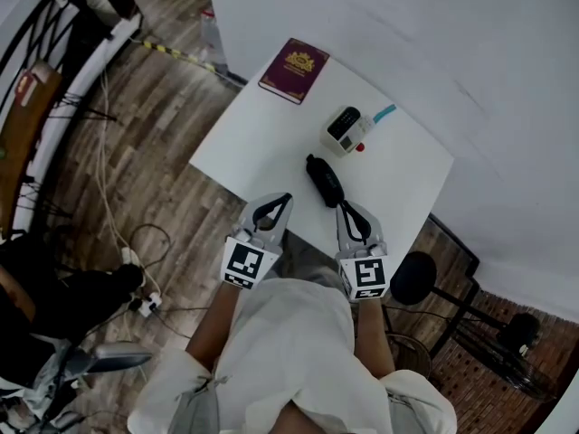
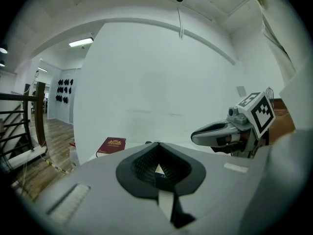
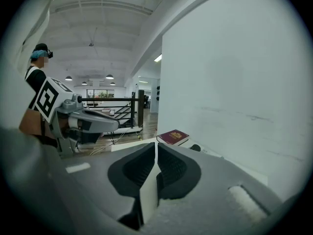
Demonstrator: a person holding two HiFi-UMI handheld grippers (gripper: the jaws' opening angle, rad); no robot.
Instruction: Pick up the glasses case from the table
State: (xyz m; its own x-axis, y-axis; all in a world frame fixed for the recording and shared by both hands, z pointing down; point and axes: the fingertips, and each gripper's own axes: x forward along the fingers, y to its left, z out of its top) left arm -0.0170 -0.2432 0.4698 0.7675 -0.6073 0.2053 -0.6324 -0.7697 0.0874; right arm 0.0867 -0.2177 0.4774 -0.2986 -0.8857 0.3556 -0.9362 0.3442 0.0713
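Observation:
The black glasses case point(image 1: 324, 180) lies on the white table point(image 1: 262, 143), near its front edge, angled toward the far left. My left gripper point(image 1: 284, 198) hovers at the front edge just left of the case, jaws shut and empty. To the case's near right my right gripper point(image 1: 343, 208) has its jaws closed to a thin slit, holding nothing. In the right gripper view the case point(image 3: 195, 147) shows as a small dark lump beyond the closed jaws point(image 3: 156, 144). The left gripper view shows its jaws point(image 2: 157, 145) meeting at the tips, with the right gripper point(image 2: 196, 134) alongside.
A maroon booklet point(image 1: 294, 70) lies at the table's far corner. A white device with a black top point(image 1: 345, 128) and a teal piece point(image 1: 384, 113) sit behind the case. A black stool point(image 1: 412, 278) stands right of me. Cables point(image 1: 136, 269) trail over the wooden floor at left.

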